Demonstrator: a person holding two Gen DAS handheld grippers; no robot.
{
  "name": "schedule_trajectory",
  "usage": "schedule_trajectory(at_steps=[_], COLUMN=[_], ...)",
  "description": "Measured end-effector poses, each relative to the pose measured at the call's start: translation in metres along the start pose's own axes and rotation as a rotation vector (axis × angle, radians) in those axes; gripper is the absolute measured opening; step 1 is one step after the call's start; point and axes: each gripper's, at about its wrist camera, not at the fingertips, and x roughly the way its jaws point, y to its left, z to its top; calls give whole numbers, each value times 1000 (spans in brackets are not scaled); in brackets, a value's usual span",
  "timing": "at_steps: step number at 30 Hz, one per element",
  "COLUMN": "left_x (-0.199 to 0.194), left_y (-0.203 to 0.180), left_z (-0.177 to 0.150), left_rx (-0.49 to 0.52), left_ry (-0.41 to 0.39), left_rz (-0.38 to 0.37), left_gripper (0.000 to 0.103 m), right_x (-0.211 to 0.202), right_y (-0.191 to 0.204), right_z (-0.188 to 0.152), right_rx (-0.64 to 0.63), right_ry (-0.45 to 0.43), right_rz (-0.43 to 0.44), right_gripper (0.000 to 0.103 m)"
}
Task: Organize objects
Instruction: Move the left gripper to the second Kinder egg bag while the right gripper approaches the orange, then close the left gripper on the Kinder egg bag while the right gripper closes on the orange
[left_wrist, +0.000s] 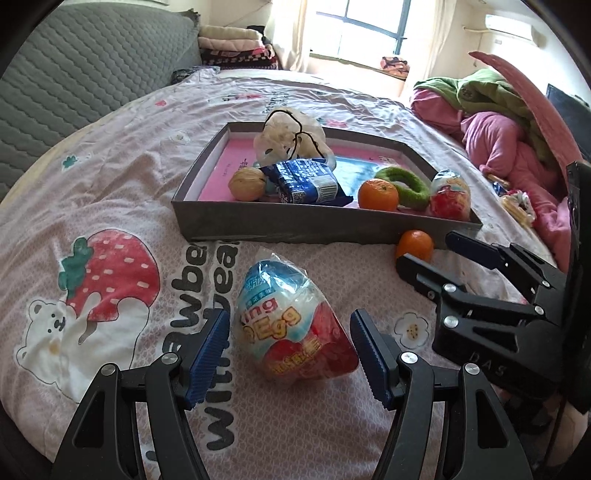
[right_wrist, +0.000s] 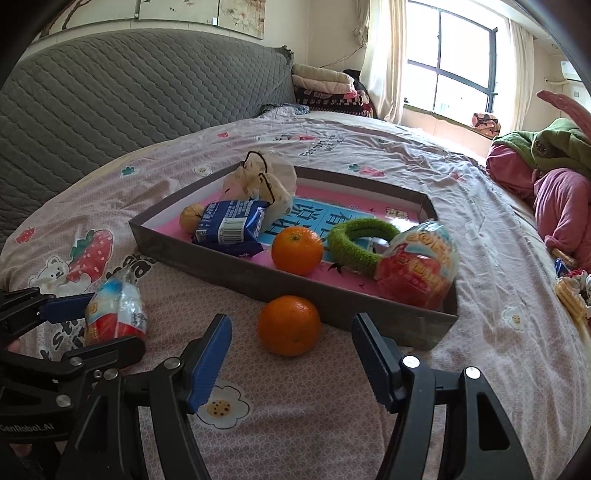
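Note:
A grey shallow box (left_wrist: 295, 227) (right_wrist: 369, 306) lies on the bed. It holds a walnut (left_wrist: 246, 184), a blue snack packet (left_wrist: 304, 181), a clear bag (left_wrist: 291, 136), an orange (left_wrist: 377, 194), a green ring (left_wrist: 404, 186) and a wrapped toy egg (left_wrist: 448, 195). My left gripper (left_wrist: 290, 356) is open around a second wrapped toy egg (left_wrist: 291, 321) (right_wrist: 114, 314) lying on the sheet. My right gripper (right_wrist: 291, 356) (left_wrist: 428, 251) is open, with a loose orange (right_wrist: 289, 325) (left_wrist: 414, 245) lying between and just beyond its fingertips, in front of the box.
A grey quilted headboard (right_wrist: 110, 92) stands at the left. Pink and green bedding (left_wrist: 498, 122) is piled at the right, with small snack packets (right_wrist: 570, 284) beside it. Folded blankets (right_wrist: 328, 88) are stacked by the window.

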Motion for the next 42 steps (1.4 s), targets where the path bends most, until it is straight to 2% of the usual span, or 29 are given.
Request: schedule_trajectory(at_steps=[9, 13, 16, 19, 21, 24, 28, 42], left_x=[23, 30, 31, 33, 33, 32, 31, 19], left_y=[-4, 0, 4, 9, 12, 14, 17, 20], left_z=[4, 7, 9, 11, 11, 12, 12, 14], left_rx=[6, -5, -13, -36, -45, -50, -60, -43], left_ry=[16, -2, -22, -22, -25, -29, -33, -73], left_rz=[40, 40, 25, -5, -21, -39, -56, -44], left_gripper=[69, 69, 65, 63, 61, 59, 58, 56], right_x=[16, 18, 17, 18, 18, 17, 16, 6], right_y=[-4, -11, -14, -12, -5, 1, -3, -6], right_z=[-1, -2, -2, -1, -1, 0, 0, 4], right_rx=[32, 76, 98, 89, 54, 16, 40, 62], right_ry=[48, 59, 56, 56, 57, 52, 47, 10], right_rz=[-22, -11, 2, 37, 19, -6, 7, 37], right_gripper=[66, 57, 54, 41, 39, 39, 38, 38])
